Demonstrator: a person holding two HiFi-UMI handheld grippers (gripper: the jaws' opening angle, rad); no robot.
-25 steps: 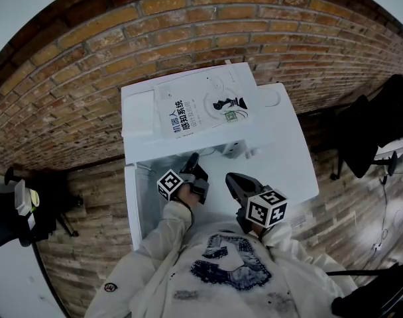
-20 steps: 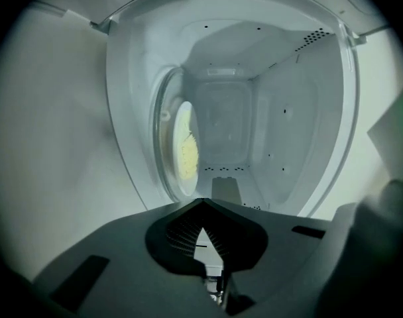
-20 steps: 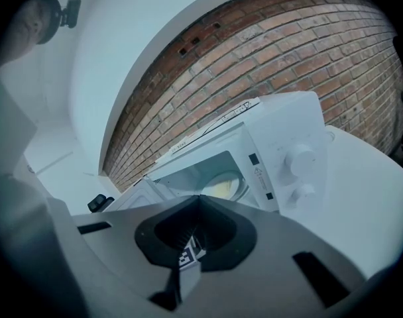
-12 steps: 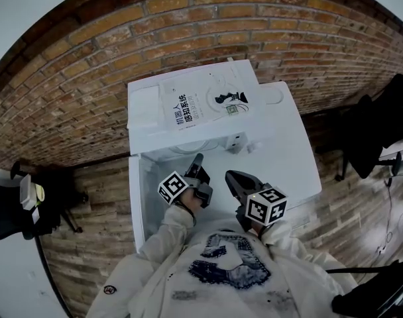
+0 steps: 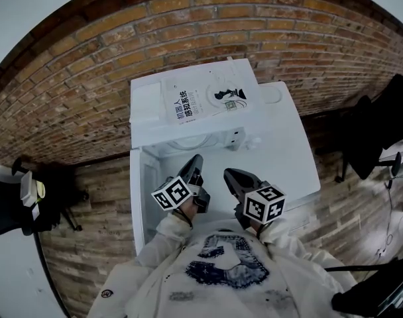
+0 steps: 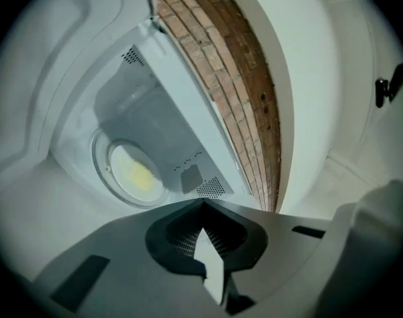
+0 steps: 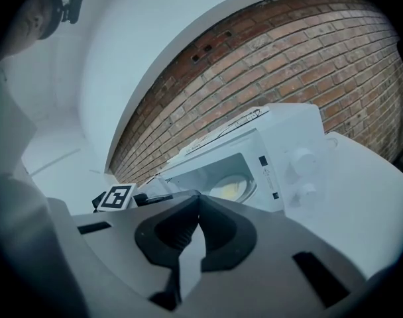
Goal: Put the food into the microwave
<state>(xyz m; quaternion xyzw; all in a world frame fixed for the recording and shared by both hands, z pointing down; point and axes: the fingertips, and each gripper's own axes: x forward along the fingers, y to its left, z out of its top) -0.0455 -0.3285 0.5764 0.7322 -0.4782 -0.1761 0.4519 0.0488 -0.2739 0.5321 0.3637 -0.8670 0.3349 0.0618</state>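
The red-brown brick wall [image 5: 188, 32] is showing rough and matt, with grainy mortar lines. The white box-shaped microwave [image 5: 148, 108] is gleaming smooth, like painted metal, and the printed paper booklet [image 5: 205, 99] on it is giving off a slight sheen. The round glass turntable plate [image 6: 103, 181] is shining glossy. The dark grey plastic left gripper [image 6: 203, 203] and right gripper [image 7: 198, 196] are looking matt, their pads ribbed.
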